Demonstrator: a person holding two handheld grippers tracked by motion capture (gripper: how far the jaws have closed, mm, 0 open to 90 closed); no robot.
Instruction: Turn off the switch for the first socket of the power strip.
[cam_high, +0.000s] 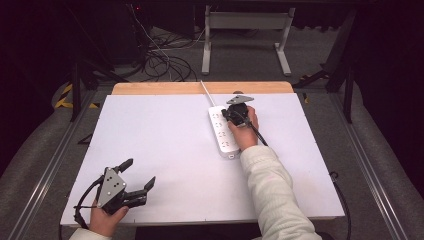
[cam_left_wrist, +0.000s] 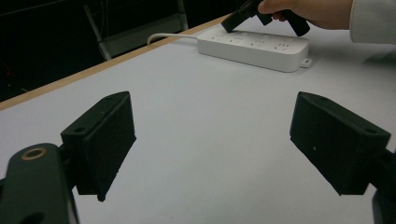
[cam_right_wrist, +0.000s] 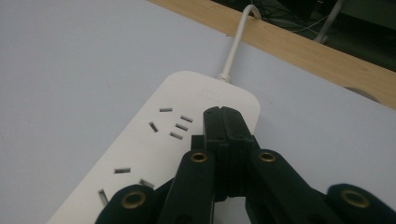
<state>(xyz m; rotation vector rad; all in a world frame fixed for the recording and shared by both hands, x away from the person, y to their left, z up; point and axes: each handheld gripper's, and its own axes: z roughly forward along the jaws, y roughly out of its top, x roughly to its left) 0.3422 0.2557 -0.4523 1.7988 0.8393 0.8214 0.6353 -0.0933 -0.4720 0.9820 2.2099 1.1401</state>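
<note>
From the high view, a white power strip (cam_high: 223, 132) lies on the far right part of the white table (cam_high: 165, 145), its length running away from the person, and its white cord (cam_high: 206, 92) leads off over the wooden far edge. The right gripper (cam_high: 231, 116) sits over the far end of the strip, held by the right hand (cam_high: 246, 131) in a pale sleeve; its jaws are pressed together with nothing between them. The left gripper (cam_high: 136, 176) rests near the front left corner of the table, well apart from the strip, held by the left hand (cam_high: 105, 217), and its jaws stand spread wide and empty.

In the left gripper view, the two black jaws rise at either side with bare table between them, so the left gripper (cam_left_wrist: 210, 140) is released. Far off at the top lies the power strip (cam_left_wrist: 254, 46), with the right hand (cam_left_wrist: 308, 10) holding the other gripper's tip down on its top face.

In the right gripper view, the right gripper (cam_right_wrist: 223, 116) is clenched, its jaws meeting flat against each other and gripping nothing. Their tips lie over the cord end of the power strip (cam_right_wrist: 154, 140), just beside a group of socket slots; whether they touch the surface I cannot tell here. The cord (cam_right_wrist: 236, 42) runs from that end up to the wooden edge.
</note>
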